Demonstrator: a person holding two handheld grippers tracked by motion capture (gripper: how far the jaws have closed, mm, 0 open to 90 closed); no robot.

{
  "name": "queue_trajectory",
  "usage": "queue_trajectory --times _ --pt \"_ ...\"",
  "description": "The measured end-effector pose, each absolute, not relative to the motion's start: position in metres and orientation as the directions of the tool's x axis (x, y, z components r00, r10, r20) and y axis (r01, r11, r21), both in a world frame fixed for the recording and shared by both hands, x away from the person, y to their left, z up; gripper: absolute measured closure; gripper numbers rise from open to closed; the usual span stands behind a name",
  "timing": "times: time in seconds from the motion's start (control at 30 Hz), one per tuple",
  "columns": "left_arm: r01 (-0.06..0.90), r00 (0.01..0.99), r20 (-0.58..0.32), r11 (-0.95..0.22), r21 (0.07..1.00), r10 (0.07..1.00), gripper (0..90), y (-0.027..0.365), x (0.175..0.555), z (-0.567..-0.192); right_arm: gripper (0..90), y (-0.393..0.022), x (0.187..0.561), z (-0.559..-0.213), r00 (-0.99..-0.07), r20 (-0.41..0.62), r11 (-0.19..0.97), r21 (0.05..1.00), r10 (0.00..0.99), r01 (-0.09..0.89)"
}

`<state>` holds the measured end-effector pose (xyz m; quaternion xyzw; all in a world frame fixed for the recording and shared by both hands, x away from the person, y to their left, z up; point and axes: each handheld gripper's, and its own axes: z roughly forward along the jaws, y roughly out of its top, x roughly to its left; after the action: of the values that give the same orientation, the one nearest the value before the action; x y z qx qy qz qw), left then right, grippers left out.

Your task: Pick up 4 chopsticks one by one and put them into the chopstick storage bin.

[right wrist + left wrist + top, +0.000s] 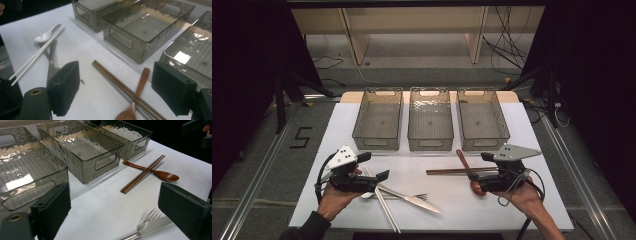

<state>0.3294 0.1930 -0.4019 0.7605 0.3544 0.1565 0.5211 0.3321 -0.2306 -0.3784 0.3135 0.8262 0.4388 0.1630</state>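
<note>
My left gripper (373, 166) is held open low over the white table (337, 130) at the front left, with nothing between its jaws. Beside it lie a white spoon (367, 194), white chopsticks (385, 206), a metal knife (414, 200) and a fork (422, 196). My right gripper (480, 166) is open at the front right, hovering over brown wooden chopsticks (452, 171) and a wooden spoon (465, 163) that cross each other. In the right gripper view the wooden chopsticks (113, 79) and wooden spoon (141, 83) lie between the open jaws.
Three empty smoky clear bins stand side by side at the back of the table: left (377, 120), middle (430, 120), right (482, 120). Bare white tabletop lies between the two sets of cutlery. Beyond the table are a wooden shelf and loose cables.
</note>
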Motion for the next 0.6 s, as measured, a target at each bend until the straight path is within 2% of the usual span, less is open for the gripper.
queue_trajectory --times 0.33,0.47,0.6 --pt "0.371 0.703 -0.126 -0.211 0.904 0.700 9.6 0.195 0.329 -0.401 26.5 -0.213 0.353 -0.372 -0.798 -0.089 0.575 0.742 0.595 0.346" --pt "0.372 0.702 -0.126 -0.210 0.904 0.701 9.6 0.195 0.329 -0.401 27.8 -0.207 0.361 -0.374 -0.807 -0.102 0.607 0.715 0.582 0.347" --pt "0.371 0.705 -0.126 -0.211 0.904 0.698 9.6 0.195 0.329 -0.401 29.2 -0.199 0.374 -0.383 -0.827 -0.108 0.671 0.646 0.552 0.364"
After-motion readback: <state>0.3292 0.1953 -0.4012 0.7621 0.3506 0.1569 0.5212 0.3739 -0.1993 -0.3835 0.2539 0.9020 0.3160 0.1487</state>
